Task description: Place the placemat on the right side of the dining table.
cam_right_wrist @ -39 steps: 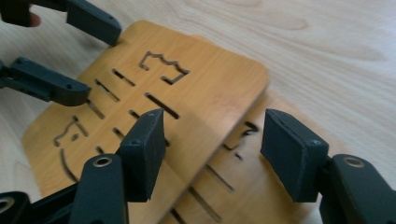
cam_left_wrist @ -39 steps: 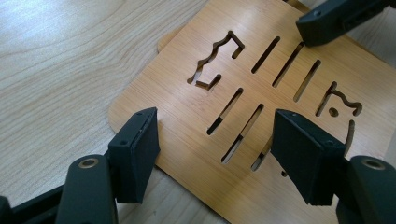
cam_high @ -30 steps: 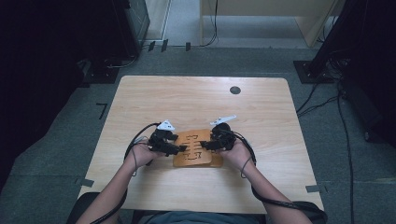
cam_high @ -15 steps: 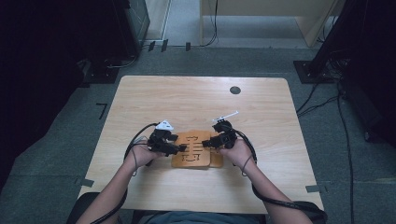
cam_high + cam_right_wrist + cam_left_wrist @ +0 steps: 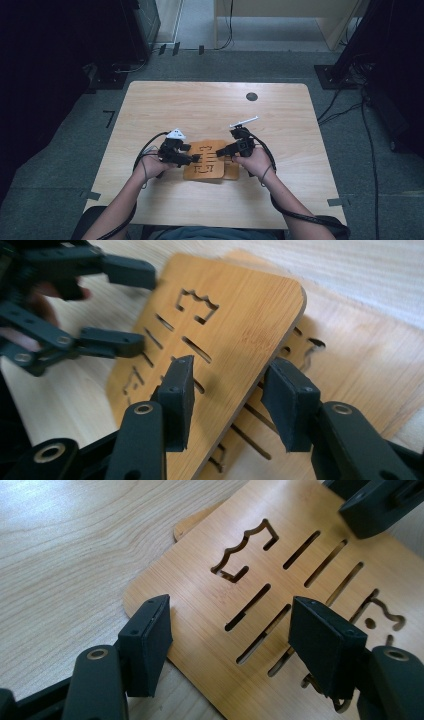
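Note:
Two thin bamboo boards with cut-out slots lie stacked near the table's front edge. The upper board (image 5: pixel 206 169) (image 5: pixel 280 535) (image 5: pixel 240 315) is tilted above the lower board (image 5: pixel 350 370). My left gripper (image 5: pixel 196 158) (image 5: pixel 235 642) is open and straddles the upper board's left corner, one jaw off the edge and one over the slots. My right gripper (image 5: pixel 220 150) (image 5: pixel 232 400) is open too, with the upper board's right edge between its jaws. The right gripper view shows the left gripper (image 5: pixel 125 307) across the board.
The light wooden table (image 5: pixel 210 110) has a small black round disc (image 5: pixel 251 96) at the back right. Cables trail from both grippers along the forearms. Dark equipment and floor cables surround the table.
The right hand has shifted slightly to the right and turned at the board's edge. The left hand has barely moved.

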`<state>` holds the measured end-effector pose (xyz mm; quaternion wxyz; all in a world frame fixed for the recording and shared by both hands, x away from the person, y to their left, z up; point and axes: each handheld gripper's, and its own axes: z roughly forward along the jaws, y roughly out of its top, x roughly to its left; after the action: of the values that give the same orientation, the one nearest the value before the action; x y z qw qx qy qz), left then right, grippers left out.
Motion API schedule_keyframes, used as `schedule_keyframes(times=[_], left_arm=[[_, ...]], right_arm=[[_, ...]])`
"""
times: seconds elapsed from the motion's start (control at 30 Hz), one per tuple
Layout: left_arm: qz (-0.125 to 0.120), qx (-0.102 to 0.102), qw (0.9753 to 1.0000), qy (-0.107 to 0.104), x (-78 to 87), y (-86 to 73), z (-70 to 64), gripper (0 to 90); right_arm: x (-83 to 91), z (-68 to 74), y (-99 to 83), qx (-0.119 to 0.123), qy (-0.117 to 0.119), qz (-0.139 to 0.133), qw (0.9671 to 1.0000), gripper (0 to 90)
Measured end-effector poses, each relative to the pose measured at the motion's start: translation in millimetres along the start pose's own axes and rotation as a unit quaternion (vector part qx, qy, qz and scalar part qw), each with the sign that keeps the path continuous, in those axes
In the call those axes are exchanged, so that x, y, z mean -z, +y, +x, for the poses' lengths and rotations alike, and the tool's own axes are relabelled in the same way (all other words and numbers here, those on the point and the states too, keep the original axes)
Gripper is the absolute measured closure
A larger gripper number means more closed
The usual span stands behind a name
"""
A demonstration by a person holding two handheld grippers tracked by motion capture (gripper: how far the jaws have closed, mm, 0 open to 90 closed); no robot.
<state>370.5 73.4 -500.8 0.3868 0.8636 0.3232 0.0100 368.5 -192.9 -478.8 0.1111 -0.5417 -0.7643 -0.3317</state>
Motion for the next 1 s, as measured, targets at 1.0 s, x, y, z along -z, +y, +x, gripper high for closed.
schedule_keyframes(times=[1.0], left_arm=[[0.001, 0.034, 0.9946, -0.098, -2.7, 4.9, 4.5, 27.0]], right_arm=[[40.1, 55.0, 19.8, 0.05, 0.013, -0.017, 0.9985, 57.4]])
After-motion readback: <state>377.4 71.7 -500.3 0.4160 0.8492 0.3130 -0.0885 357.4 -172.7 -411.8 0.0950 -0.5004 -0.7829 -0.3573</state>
